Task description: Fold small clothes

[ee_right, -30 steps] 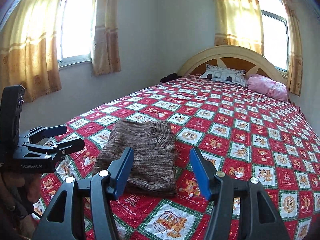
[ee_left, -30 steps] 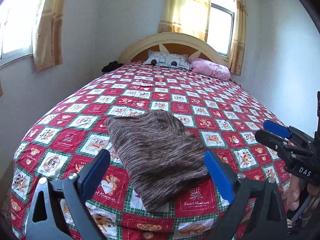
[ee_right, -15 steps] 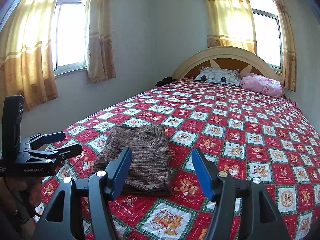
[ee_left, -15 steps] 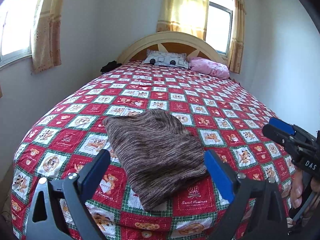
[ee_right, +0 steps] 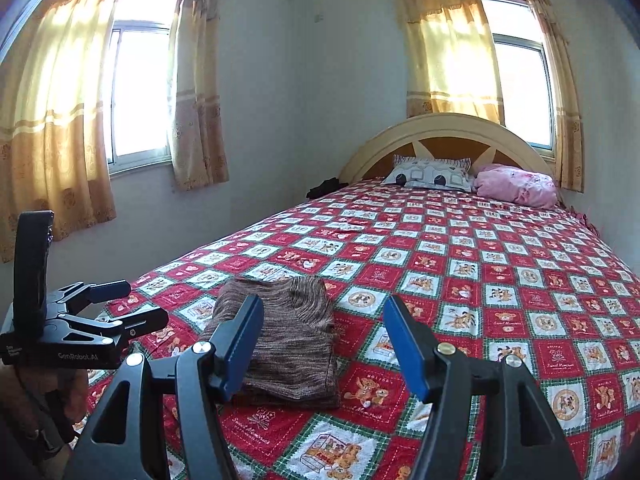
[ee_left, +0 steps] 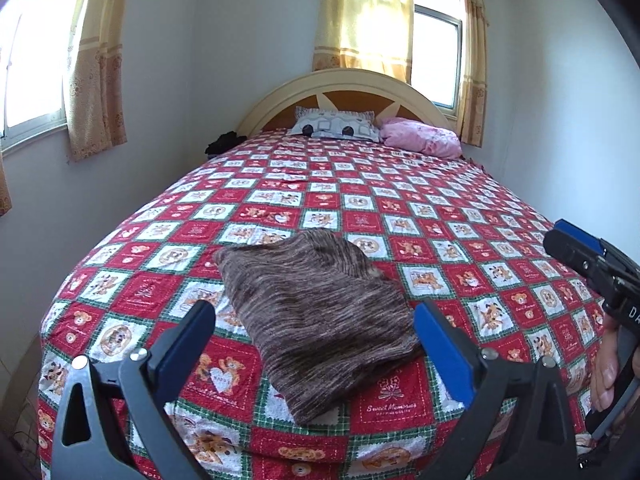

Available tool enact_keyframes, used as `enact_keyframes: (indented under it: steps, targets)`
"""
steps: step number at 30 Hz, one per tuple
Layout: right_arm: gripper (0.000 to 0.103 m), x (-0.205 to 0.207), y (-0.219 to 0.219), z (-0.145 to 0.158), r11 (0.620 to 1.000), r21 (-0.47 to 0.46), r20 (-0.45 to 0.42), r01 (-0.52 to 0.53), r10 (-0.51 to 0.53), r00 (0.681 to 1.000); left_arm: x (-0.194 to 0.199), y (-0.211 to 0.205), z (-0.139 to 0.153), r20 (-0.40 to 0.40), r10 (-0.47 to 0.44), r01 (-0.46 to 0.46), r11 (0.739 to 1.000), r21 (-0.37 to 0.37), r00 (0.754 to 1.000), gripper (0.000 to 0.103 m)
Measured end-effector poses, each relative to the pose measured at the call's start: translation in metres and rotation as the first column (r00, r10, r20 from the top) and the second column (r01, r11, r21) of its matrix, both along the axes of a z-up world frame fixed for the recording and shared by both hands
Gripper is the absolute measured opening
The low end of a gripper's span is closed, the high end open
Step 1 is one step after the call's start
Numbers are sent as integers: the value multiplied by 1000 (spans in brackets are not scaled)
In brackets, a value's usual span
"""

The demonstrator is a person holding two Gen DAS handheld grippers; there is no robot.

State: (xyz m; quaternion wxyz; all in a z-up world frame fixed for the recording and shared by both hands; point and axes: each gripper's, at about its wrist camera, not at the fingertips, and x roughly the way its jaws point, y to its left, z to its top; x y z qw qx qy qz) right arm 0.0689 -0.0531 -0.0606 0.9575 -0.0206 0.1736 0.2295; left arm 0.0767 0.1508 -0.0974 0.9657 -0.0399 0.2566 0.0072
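We see a brown knitted garment (ee_left: pixel 320 316) lying folded into a compact stack on the bed (ee_left: pixel 400 216), near its foot end and toward the window-side edge; it rests on the red, white and green patchwork bedspread (ee_right: pixel 480 280), printed with teddy bears; nothing touches the garment. Our left gripper (ee_left: pixel 316 344) hangs above the foot of the bed with its jaws spread wide and nothing between them; through the gap, the garment appears lower down and farther off, apart from both blue pads (ee_left: pixel 440 352). Our right gripper (ee_right: pixel 320 340) is likewise spread wide and holds nothing; from its view the garment sits behind the left-hand pad and partly in the gap, clear of the fingers. Each gripper shows at the edge of the other's view; the right one (ee_left: pixel 592 264) enters from the right of the left wrist picture, gripped by a hand (ee_left: pixel 608 368); the left one (ee_right: pixel 80 320) sits at the left of the right wrist picture. At the head of the bed we find a cream arched headboard (ee_right: pixel 448 132), a grey patterned pillow (ee_right: pixel 428 174) and a pink pillow (ee_right: pixel 516 184) just beside it; a dark bundle (ee_left: pixel 224 142) lies at the bed's far corner by the wall; yellow curtains (ee_right: pixel 448 40) hang at the bright windows (ee_right: pixel 136 92).
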Motion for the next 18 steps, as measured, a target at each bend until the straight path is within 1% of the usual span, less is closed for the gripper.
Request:
enact_keyframes:
  steps: [4,6,14,18]
  targets:
    - [63,-3,-2,5,1000,11,25,5,-5,1000,-5,2,8,29,20,-20,1000,0,999,102]
    - [63,-5,-2,6,1000,12,35,6,-6,999,-5,2,10,32,26,-27,1000,1,999,103]
    - [63,-9,-1,10,1000,18,52,-1,0,999,-5,-2,11,32,39,-41,998,46,999,103]
    - [63,-10,-1,10,1000,12,55,-5,4,998,-5,0,11,28,48,-49,998,36,998,103]
